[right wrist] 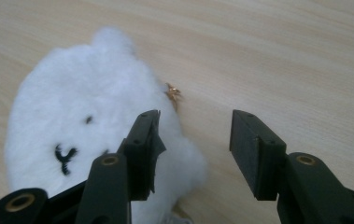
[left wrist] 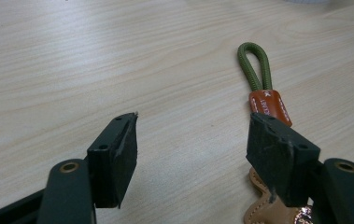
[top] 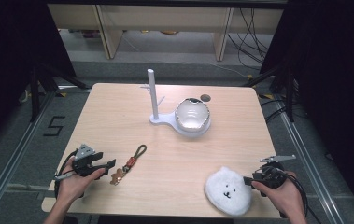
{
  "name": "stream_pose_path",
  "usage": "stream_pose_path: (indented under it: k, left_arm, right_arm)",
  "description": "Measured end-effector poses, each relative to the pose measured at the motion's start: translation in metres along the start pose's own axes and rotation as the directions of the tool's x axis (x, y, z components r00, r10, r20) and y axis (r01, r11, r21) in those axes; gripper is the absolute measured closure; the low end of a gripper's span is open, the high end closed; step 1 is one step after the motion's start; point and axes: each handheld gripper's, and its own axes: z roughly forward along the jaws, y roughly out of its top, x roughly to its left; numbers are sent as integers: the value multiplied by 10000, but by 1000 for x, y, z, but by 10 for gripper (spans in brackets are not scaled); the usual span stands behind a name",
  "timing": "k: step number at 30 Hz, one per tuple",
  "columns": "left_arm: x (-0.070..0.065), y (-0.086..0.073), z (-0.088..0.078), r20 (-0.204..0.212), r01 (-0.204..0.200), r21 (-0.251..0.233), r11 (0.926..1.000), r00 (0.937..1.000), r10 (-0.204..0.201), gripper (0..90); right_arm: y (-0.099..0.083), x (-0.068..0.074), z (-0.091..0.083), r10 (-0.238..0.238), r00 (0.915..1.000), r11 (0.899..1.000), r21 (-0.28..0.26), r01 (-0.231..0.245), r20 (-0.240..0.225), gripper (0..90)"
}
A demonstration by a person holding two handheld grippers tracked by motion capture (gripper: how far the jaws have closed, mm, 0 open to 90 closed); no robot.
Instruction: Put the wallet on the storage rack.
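Two tools: left tool [top: 110, 163] and right tool [top: 248, 180] both sit low over the near edge of the desk [top: 118, 112], each with jaws spread and nothing pinched.
Keychain: the keychain [top: 129, 164] lies flat on the desk just beside the left tool's tips; in the left gripper view its orange tab [left wrist: 270, 107] sits right at the tip of the right-hand jaw, the open gap beside it over bare wood.
Plush: the white plush [top: 228, 190] lies just beside the right tool; in the right gripper view the left-hand jaw hangs over its fur, the other over bare desk.
Materials: green cord loop [left wrist: 255, 65], orange leather-like tab, tan stitched leather piece [left wrist: 258, 212] at the bottom; the plush is fluffy, oval, with a stitched black face and a small gold clasp [right wrist: 173, 93].
Desk: pale wood grain, rounded corners.
Far off: a white stand [top: 154, 100] with an upright post and a shiny bowl [top: 192, 113] on its base, well apart from both tools.
Hidden: the tan piece is cut off by the jaw and frame edge; the tab's lettering is too small to read.
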Motion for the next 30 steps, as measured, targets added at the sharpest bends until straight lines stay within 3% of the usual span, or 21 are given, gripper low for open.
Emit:
stream_pose_path:
  k: [1, 2, 3, 4, 5, 6, 8, 9, 11, 13, 14, 17, 18, 21, 22, 25, 26, 27, 28, 29, 30]
  left_arm:
    - [1, 1, 0, 51, -7, 85, 10000, 10000, 7, 330]
    - [1, 1, 0, 51, -7, 85, 10000, 10000, 7, 330]
    - [1, 1, 1, 59, 2, 110, 9999, 10000, -3, 330]
    - [0, 1, 1, -58, -49, 216, 9998, 10000, 50, 333]
    - [1, 1, 2, 73, -82, 184, 9998, 9999, 81, 333]
    - [0, 2, 3, -19, -161, 342, 9993, 9999, 162, 335]
    - [-2, 2, 5, 24, -102, 227, 9997, 9999, 101, 335]
    - [-2, 2, 5, 24, -102, 227, 9997, 9999, 101, 336]
    - [-3, 3, 4, 7, -159, 228, 9996, 9999, 159, 336]
    - [-3, 4, 2, -34, -313, 317, 9990, 9995, 315, 336]
    - [-3, 4, 1, -48, -355, 324, 9988, 9994, 357, 336]
    - [-5, 5, 0, 29, -250, 100, 9996, 9997, 249, 336]
    - [-5, 5, 0, -7, -348, 136, 9993, 9994, 348, 336]
    - [-5, 4, 0, 40, -282, 216, 9994, 9996, 281, 337]
    - [-4, 4, 0, 54, -315, 193, 9993, 9995, 314, 337]
    - [-4, 4, 1, 26, -380, 262, 9989, 9993, 379, 337]
    - [-5, 4, 1, -14, -337, 271, 9991, 9994, 338, 337]
    - [-5, 4, 1, -14, -337, 271, 9991, 9994, 338, 337]
    - [-5, 4, 1, 23, -359, 236, 9991, 9994, 359, 337]
    - [-5, 4, 1, 23, -359, 236, 9991, 9994, 359, 337]
    - [-4, 4, 1, 32, -343, 259, 9991, 9994, 342, 337]
  right_arm:
    - [1, 2, -1, 150, 9999, 9995, 262, -149, -62, 512]
    - [4, -1, 0, -266, 9994, 9987, 435, 276, -231, 503]
    - [4, -1, 0, -266, 9994, 9987, 435, 276, -231, 503]
    - [8, 2, -3, -334, 9991, 9944, 1010, 307, 252, 480]
    - [8, 2, -3, -334, 9991, 9944, 1010, 307, 252, 480]
    - [11, 4, -4, -198, 9997, 9862, 1646, 171, 151, 451]
    - [15, 2, -2, -410, 9989, 9812, 1897, 363, 208, 443]
    - [16, 2, -2, -405, 9992, 9771, 2086, 411, -69, 439]
    - [18, 4, -1, -190, 9998, 9746, 2231, 188, -14, 438]
    - [21, 3, 0, -390, 9991, 9695, 2414, 423, -185, 432]
    - [23, 1, 1, -534, 9986, 9653, 2557, 528, -47, 431]
    - [29, -1, 4, -915, 9947, 9494, 2973, 1017, -479, 422]
    - [29, -1, 4, -915, 9947, 9494, 2973, 1017, -479, 422]
    - [32, 1, 8, -1134, 9916, 9312, 3414, 1278, -617, 420]
    - [33, 1, 10, -1406, 9876, 9246, 3474, 1561, -696, 417]
    - [36, 3, 11, -1484, 9864, 9163, 3654, 1641, -709, 418]
    - [39, 3, 14, -1890, 9784, 9030, 3765, 2068, -843, 418]
    - [40, 5, 15, -1763, 9813, 9033, 3835, 1923, -770, 416]
    - [42, 6, 15, -1856, 9795, 8950, 3980, 2014, -782, 414]
    - [42, 6, 15, -1856, 9795, 8950, 3980, 2014, -782, 414]
    - [44, 6, 18, -2051, 9751, 8859, 4074, 2216, -843, 411]
